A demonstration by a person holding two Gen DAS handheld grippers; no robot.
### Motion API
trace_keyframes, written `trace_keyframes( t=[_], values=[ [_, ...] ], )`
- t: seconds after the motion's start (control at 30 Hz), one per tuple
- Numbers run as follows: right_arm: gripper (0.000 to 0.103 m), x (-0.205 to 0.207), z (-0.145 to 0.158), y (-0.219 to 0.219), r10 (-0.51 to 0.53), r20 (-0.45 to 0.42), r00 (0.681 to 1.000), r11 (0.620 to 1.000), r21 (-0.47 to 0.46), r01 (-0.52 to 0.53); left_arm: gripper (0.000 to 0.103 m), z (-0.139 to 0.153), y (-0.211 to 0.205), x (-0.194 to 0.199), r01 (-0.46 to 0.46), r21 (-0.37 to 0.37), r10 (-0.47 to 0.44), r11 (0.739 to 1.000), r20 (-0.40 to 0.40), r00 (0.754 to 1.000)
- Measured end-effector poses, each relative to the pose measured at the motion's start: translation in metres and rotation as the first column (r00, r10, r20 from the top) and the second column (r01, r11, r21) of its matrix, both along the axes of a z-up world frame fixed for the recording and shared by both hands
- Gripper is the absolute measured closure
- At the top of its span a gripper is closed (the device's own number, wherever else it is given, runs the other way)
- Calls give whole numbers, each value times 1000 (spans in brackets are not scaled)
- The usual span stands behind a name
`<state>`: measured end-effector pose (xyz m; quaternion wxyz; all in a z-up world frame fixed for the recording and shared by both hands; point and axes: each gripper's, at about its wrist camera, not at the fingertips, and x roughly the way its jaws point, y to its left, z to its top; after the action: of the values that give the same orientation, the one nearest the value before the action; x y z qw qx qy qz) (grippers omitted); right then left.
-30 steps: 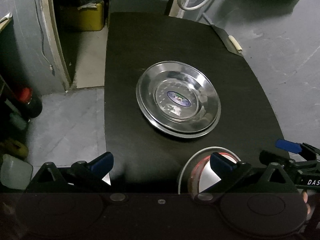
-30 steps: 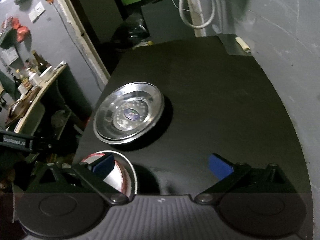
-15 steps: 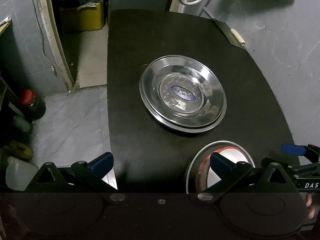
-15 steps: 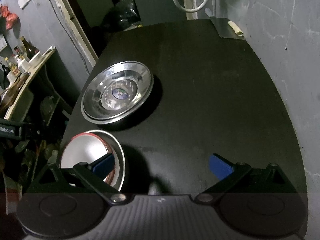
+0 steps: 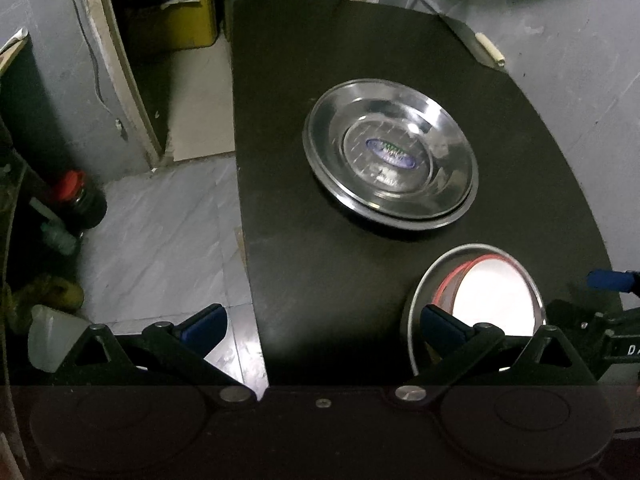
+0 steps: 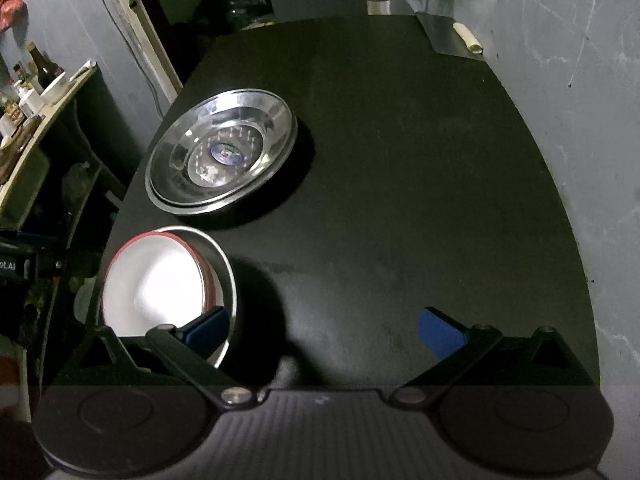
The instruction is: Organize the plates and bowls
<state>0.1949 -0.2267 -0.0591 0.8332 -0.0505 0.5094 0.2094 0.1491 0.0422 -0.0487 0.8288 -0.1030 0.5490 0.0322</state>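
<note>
My left tongs [image 5: 320, 322] and right tongs [image 6: 326, 330] both hang spread and empty above the counter [image 6: 400, 200]. Nearest me sits the steel bowl [image 6: 228, 276] with the white red-rimmed bowl [image 6: 160, 280] nested inside, saving room. Just beyond, apart from them, the steel plates [image 5: 390, 160] lie stacked, so I judge sorting nearly done.
</note>
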Motion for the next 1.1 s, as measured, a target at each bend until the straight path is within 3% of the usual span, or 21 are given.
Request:
trace_keyframes(
  t=[0.67,1.1],
  values=[
    [0,2,-3,5,17,-17,1000,1000,-20,-17,1,-7,-25,1,109,84,-107,991,-30,994],
    [0,1,0,9,32,-17,999,998,-53,-33,1,-11,-36,4,176,165,-171,970,-46,984]
  ],
)
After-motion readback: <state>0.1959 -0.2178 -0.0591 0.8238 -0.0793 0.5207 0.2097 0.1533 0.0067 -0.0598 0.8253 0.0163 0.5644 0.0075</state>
